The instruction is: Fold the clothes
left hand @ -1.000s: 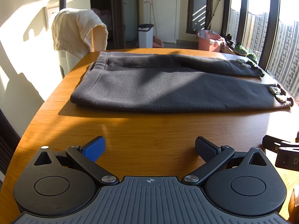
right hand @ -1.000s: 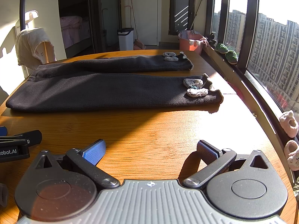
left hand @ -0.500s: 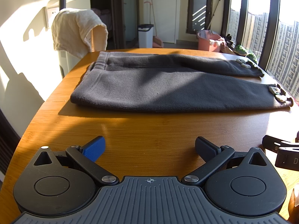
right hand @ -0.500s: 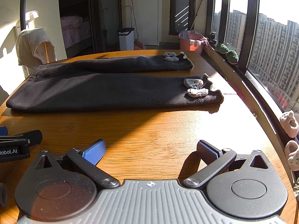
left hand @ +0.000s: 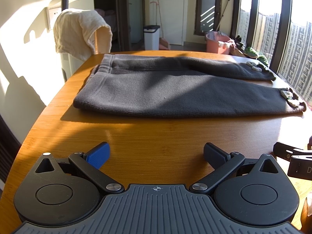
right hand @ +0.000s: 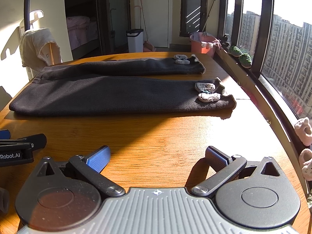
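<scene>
- While both tools sit low over the wooden table (left hand: 156, 136), the left gripper (left hand: 156, 154) has its jaws spread wide, nothing between them.
- Right gripper (right hand: 158, 156) likewise wide apart, empty, just beside the left one.
- Dark grey trousers (left hand: 175, 93) lie flat at 12 o'clock from both grippers, well apart from the fingers; waistband toward 10 o'clock, leg cuffs toward 2 o'clock.
- Small knitted patches (right hand: 207, 91) sit on the near cuff; another pair on the far leg.
- Cream towel (left hand: 81, 31) hangs off a chair at 11 o'clock, beyond the table edge.
- White bin (right hand: 135, 40) stands farther back, 12 o'clock.
</scene>
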Demonstrator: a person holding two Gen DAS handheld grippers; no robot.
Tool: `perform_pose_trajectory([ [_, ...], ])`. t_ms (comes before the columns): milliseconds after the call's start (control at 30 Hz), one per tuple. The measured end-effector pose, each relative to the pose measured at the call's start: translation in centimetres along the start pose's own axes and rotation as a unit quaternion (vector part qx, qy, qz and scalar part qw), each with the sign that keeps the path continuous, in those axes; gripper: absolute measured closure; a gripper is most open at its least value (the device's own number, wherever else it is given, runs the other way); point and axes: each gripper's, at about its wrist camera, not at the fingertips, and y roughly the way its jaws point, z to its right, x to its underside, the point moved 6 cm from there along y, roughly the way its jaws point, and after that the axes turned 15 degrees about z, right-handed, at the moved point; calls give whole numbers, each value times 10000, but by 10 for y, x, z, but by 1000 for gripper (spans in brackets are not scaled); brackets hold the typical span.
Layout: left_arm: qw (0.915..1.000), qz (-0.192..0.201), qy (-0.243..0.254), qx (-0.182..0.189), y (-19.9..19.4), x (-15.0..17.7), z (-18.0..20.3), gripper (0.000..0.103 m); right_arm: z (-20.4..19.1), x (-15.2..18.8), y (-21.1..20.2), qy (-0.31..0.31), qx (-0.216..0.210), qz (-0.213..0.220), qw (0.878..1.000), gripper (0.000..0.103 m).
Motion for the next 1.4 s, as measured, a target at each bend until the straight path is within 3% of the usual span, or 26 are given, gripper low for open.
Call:
perform_pose_trajectory([
  [700,10000,11,10,-75,-1,0,2,0,1,0,0,-32,-66,9,10000,0],
  [1400,9999,10,64,141,0,0,3,0,0,-1,2,9,60,-2,10000,0],
])
